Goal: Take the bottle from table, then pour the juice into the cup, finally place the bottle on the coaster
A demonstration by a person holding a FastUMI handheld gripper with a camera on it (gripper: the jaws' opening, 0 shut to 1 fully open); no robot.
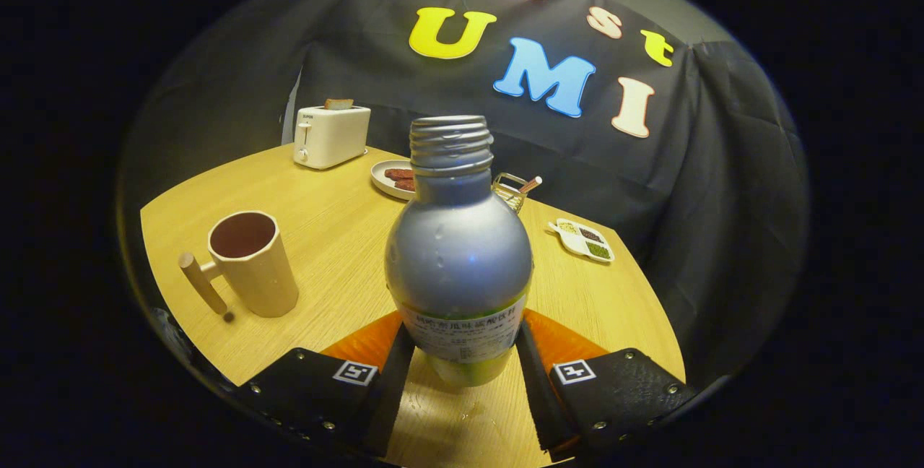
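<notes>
A silvery-blue bottle [459, 251] with a white label and an uncapped threaded neck stands upright between my fingers. My gripper [462, 352] is shut on its lower part, both fingers pressing at the label. The bottle's greenish base sits just over the wooden table [339, 237]; whether it touches the table is unclear. To the left of the fingers stands a beige faceted cup [253, 266] with a wooden peg handle, and its inside looks dark. A few wet drops lie on the table below the bottle, between the fingers.
Beyond the bottle are a white toaster [330, 136] holding a slice of bread, a white plate [393, 179] with brown pieces, a small wire holder [511, 190], and to the right a white divided dish [583, 240] of grains. The table's edge runs close on the right.
</notes>
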